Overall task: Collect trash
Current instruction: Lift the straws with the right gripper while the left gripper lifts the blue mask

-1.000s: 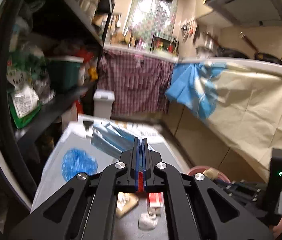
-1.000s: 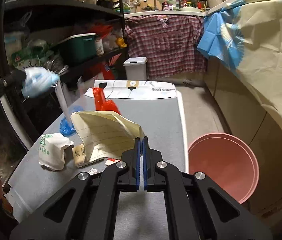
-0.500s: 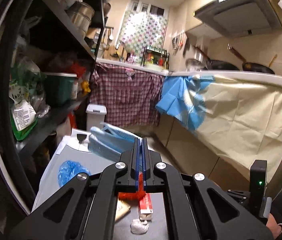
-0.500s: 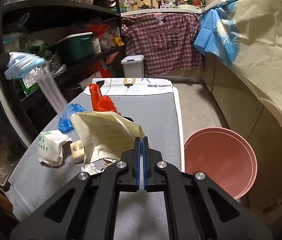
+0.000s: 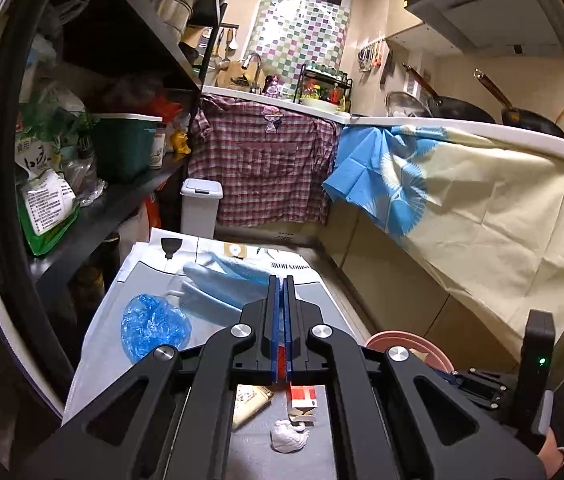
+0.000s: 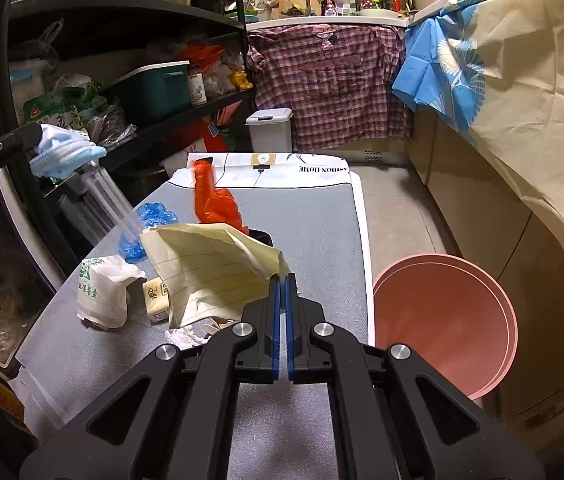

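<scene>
From the left wrist, the left gripper [image 5: 282,280] pinches a limp blue face mask [image 5: 217,284] above the table [image 5: 322,304], while from the right wrist, the right gripper [image 6: 282,280] nips the light, crumpled yellow paper [image 6: 209,272] by its corner, beside the pink bin [image 6: 442,320].

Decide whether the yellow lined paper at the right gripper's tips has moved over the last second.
No. The yellow lined paper lies just as far left of the pink bin as before, at the same height.
</scene>
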{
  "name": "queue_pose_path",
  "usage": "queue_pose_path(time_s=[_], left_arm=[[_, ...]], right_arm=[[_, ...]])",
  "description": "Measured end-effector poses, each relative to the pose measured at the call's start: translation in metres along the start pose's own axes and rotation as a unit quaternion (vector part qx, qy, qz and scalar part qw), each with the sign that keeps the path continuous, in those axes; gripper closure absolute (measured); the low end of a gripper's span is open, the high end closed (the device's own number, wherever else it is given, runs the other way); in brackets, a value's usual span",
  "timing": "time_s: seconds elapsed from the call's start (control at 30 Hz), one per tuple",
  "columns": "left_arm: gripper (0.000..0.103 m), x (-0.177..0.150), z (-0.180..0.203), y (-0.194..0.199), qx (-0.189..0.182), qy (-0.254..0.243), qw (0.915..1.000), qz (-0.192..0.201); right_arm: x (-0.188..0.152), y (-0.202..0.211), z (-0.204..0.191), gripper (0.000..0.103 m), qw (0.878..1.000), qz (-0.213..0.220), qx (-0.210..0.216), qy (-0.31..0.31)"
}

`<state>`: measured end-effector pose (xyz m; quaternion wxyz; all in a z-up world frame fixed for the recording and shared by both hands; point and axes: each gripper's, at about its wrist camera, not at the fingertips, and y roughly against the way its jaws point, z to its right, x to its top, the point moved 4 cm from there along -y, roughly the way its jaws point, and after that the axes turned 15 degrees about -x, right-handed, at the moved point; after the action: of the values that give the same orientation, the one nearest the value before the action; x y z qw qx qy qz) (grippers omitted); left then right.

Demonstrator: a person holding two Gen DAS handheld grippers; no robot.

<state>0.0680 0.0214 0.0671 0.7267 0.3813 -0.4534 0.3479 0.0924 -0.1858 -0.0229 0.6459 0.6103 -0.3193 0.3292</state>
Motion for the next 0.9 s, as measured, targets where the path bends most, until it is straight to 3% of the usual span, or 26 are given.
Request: queue_pose_path(time_s=[0.17,0.37,0.4,0.47,0.5,0.6,0.77,0.9], left_arm=[[0.101,0.0,0.004,0.002,-0.014,0.0,0.9999,-0.004],[0.101,-0.003,0.0,-0.003,-0.029,0.024,0.9992,-0.016],[0.101,-0.003,-0.001,-0.004,-0.033,0.028,0.9989,-0.018],[0.101,-0.003,-0.003,-0.004,-0.043,0.036,0.9982,-0.021],[0.101,-0.003,-0.004,-0.004,-0.047,0.04,0.9978,-0.022],[0.101,-0.003,-0.005,-0.001,-0.059,0.048,0.9968,-0.023],[0.101,0.001,-0.002,0.005,-0.092,0.065,0.9934,-0.024],[0.101,0.005,0.005,0.011,-0.119,0.065,0.9905,-0.025]], right_arm=[[-0.002,-0.002,-0.004,0.101,1.0,-0.004,0.001,0.007],[-0.015,-0.036,-0.024,0.096,0.998,-0.059,0.02,0.018],[-0.017,-0.044,-0.032,0.093,0.997,-0.068,0.025,0.026],[-0.019,-0.05,-0.04,0.067,0.996,-0.075,0.031,0.033],[-0.019,-0.05,-0.042,0.054,0.997,-0.07,0.031,0.03],[-0.016,-0.043,-0.049,0.053,0.997,-0.052,0.041,0.029],[-0.001,-0.028,-0.068,0.052,0.995,-0.008,0.097,0.033],[0.011,-0.02,-0.084,0.039,0.99,0.026,0.126,0.059]])
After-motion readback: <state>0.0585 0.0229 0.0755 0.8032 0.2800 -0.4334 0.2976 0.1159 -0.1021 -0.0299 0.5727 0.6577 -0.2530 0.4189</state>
